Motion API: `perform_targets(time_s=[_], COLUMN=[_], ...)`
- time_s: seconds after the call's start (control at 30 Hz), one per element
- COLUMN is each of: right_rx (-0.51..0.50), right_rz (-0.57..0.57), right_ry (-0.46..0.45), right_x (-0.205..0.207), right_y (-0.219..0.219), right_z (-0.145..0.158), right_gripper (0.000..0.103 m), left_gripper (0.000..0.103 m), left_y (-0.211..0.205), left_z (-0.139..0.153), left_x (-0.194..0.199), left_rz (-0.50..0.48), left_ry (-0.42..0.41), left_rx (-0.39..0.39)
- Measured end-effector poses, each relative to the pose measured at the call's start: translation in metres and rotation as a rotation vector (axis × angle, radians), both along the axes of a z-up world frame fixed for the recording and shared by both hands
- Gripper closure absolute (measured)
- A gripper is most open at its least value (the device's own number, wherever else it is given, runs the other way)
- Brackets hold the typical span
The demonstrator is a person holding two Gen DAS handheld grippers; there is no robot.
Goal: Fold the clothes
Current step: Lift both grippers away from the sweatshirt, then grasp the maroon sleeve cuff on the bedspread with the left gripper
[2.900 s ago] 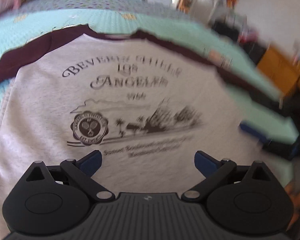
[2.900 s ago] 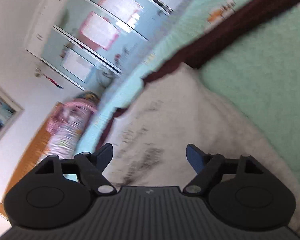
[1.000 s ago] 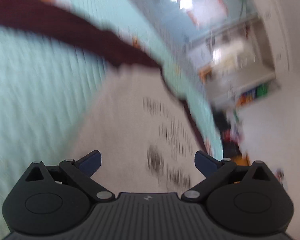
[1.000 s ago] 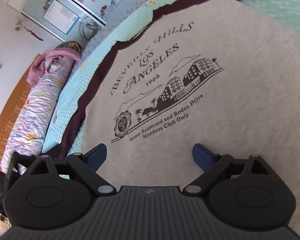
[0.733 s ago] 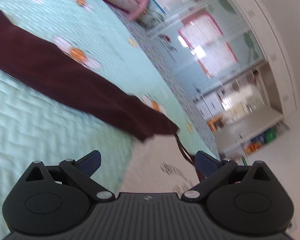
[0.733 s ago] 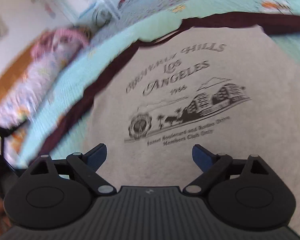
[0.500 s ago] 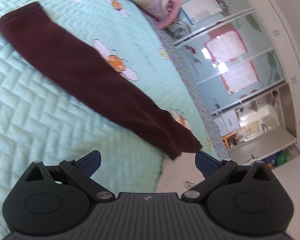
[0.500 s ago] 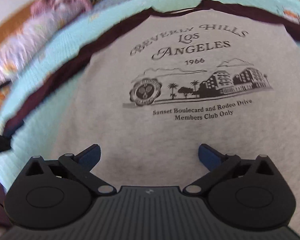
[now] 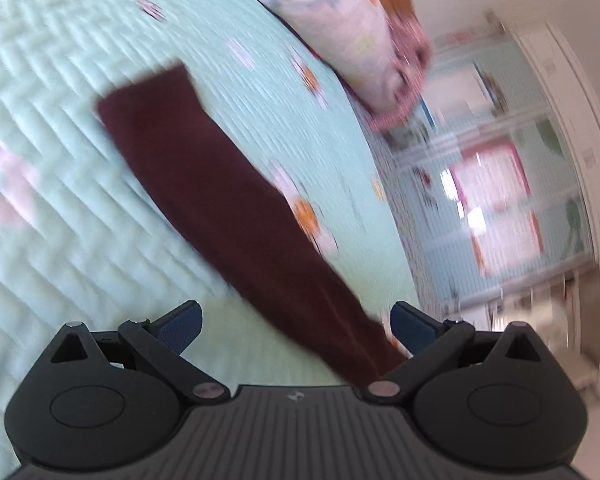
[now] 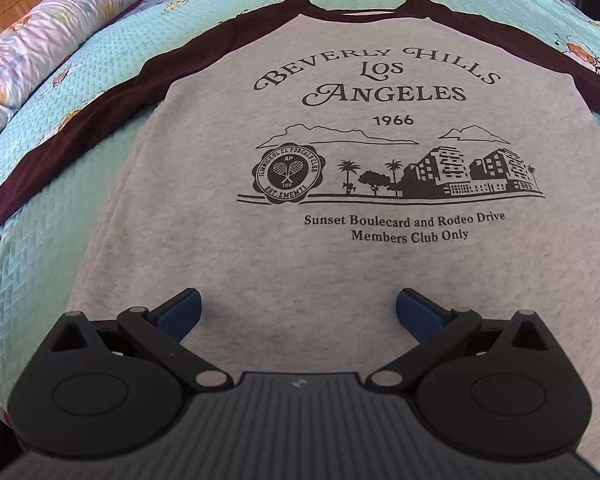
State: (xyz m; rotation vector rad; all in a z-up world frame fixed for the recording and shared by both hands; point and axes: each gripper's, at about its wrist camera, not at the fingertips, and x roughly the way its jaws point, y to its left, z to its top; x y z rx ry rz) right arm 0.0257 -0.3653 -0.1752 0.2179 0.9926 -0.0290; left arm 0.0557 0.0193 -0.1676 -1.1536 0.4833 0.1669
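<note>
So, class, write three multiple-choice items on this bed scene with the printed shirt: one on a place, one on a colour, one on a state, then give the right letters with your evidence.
1. Where does the shirt lie?
A. On the quilted bedspread
B. On a chair
C. On the floor

2. What colour are the sleeves?
A. Yellow
B. Dark maroon
C. White

3. How does the right gripper stand?
A. Shut on the collar
B. Shut on a sleeve
C. Open, holding nothing

Answers: 1 A, the mint bedspread shows all around the shirt. 2 B, both sleeves are dark maroon against the grey body. 3 C, its blue pads stand wide apart above the flat shirt front.
</note>
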Motion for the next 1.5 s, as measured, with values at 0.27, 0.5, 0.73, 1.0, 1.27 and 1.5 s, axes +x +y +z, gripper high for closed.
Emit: perform_targets(time_s=[0.27,0.5,0.73,1.0,1.27,1.5], right_rx=[-0.006,0.023,0.006,0.051,0.329,0.554], right_rz=[0.002,0.010,0.025,0.021,-0.109,-0.205], right_ry=[-0.013,-0.029,-0.037,-0.040,-0.104,-0.168], right_x=[-0.002,-0.006,-0.007,-0.007,-0.012,-0.019], right_y=[0.000,-0.004,-0.001,-0.009,-0.050,-0.079], right_z=[0.000,0.000,-0.001,-0.001,-0.002,-0.010], right_gripper=[0.000,0.000,0.000,0.000,0.000,0.000], left_gripper=[0.000,0.000,0.001,0.032,0.039,0.051], left_y=[0.033,0.045,0.043,0.043,0.040,0.044], left_z=[-0.009,-0.010,-0.007,-0.013,-0.007,-0.004], left_x=[-0.013,-0.006,0.022,0.025,0.035,0.043], left_rz=[0.129,0.197,0.171,0.140,0.111,0.089], left_ry=[-0.002,-0.020,0.038,0.066,0.141,0.207], left_rx=[0.010,0.031,0.155,0.251,0.318,0.340])
